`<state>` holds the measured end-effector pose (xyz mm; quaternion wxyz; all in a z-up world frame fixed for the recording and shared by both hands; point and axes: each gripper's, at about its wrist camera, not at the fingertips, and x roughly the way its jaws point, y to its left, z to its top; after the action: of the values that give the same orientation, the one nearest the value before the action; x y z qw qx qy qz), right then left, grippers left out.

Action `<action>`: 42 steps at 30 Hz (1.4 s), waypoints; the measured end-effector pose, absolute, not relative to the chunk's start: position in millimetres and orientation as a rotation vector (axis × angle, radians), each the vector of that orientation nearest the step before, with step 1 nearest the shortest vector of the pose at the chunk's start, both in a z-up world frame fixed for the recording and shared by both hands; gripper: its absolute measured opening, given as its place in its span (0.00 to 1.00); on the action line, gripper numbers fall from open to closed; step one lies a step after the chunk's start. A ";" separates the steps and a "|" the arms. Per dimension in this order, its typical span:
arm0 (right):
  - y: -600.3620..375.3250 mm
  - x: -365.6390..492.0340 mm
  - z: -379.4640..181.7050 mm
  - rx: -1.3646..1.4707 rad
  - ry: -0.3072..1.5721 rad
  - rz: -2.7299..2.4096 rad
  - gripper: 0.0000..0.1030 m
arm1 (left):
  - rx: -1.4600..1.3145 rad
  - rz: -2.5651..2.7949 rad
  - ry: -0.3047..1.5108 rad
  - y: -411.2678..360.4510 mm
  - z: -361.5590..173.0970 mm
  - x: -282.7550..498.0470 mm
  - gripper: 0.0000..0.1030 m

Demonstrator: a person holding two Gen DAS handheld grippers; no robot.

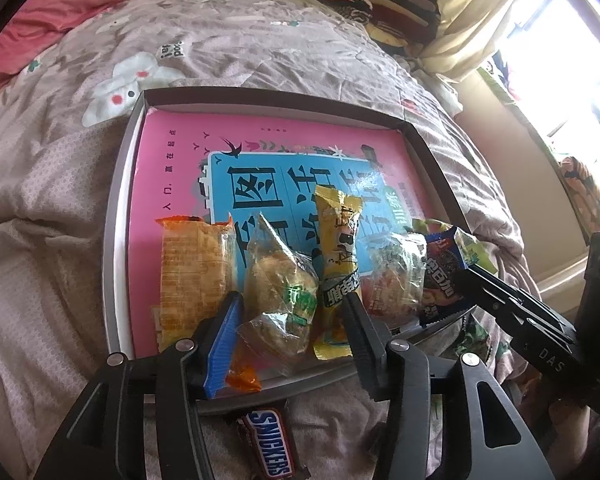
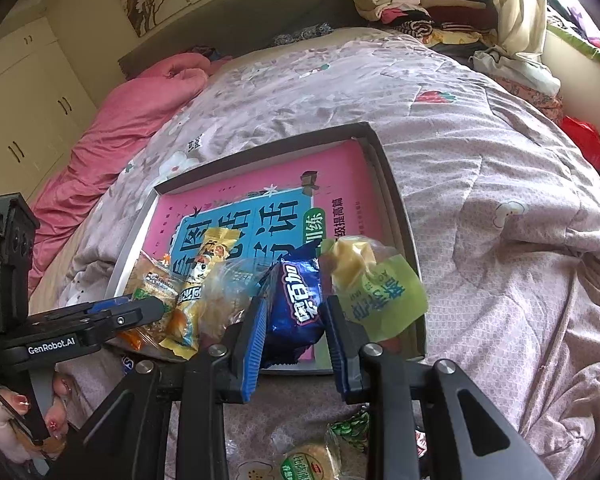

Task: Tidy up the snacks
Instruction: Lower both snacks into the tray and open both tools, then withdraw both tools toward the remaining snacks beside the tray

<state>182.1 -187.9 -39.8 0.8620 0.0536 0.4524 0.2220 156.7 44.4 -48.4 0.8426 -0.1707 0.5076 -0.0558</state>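
The right gripper point(image 2: 294, 340) is clamping a blue pack point(image 2: 296, 304) over the tray's point(image 1: 118, 208) near edge on the bed point(image 2: 480, 168). The left gripper point(image 1: 292, 320) is standing open around a clear pastry bag point(image 1: 280, 296). I reckon the crowded row is risking a nudge, tipping packs off onto the quilt.

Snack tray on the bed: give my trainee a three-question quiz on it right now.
1. True or false: the right gripper is shut on the blue cookie packet.
2. Which bar lies on the quilt outside the tray? A) Snickers bar B) KitKat bar C) Twix bar
3. Fill in: the left gripper stands open around a clear-wrapped ___.

Key: 1 true. 2 A, the Snickers bar. 3 pastry.
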 end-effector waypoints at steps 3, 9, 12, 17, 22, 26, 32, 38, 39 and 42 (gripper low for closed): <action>-188.6 181.7 -38.8 0.112 0.948 0.460 0.29 | -0.365 -0.119 1.073 44.7 -47.7 155.8 0.57; -190.7 180.8 -35.8 0.118 0.939 0.457 0.31 | -0.367 -0.118 1.065 45.4 -43.5 153.5 0.60; -190.6 180.3 -34.2 0.120 0.934 0.458 0.32 | -0.357 -0.111 1.055 45.6 -40.2 152.0 0.65; -189.3 178.5 -31.4 0.112 0.926 0.463 0.32 | -0.345 -0.106 1.037 45.6 -33.0 149.8 0.68; -188.9 175.7 -27.3 0.106 0.914 0.464 0.34 | -0.327 -0.101 1.020 45.0 -26.5 146.9 0.69; -190.1 174.1 -23.9 0.109 0.905 0.464 0.37 | -0.305 -0.089 1.006 44.0 -20.7 144.8 0.73; -192.9 169.6 -17.9 0.103 0.886 0.466 0.42 | -0.286 -0.079 0.988 44.5 -13.9 142.1 0.74; -193.7 165.9 -10.5 0.096 0.862 0.474 0.44 | -0.278 -0.072 0.976 45.9 -7.7 136.6 0.76; -193.8 165.1 -9.1 0.095 0.859 0.477 0.44 | -0.279 -0.072 0.974 45.9 -6.9 135.9 0.76; -194.5 163.0 -4.8 0.091 0.848 0.480 0.48 | -0.281 -0.069 0.968 47.7 -2.7 132.6 0.76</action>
<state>163.0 -194.5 -4.8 0.8827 0.0439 0.4071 0.2308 132.6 47.7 -2.7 0.8750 -0.1346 0.4639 -0.0332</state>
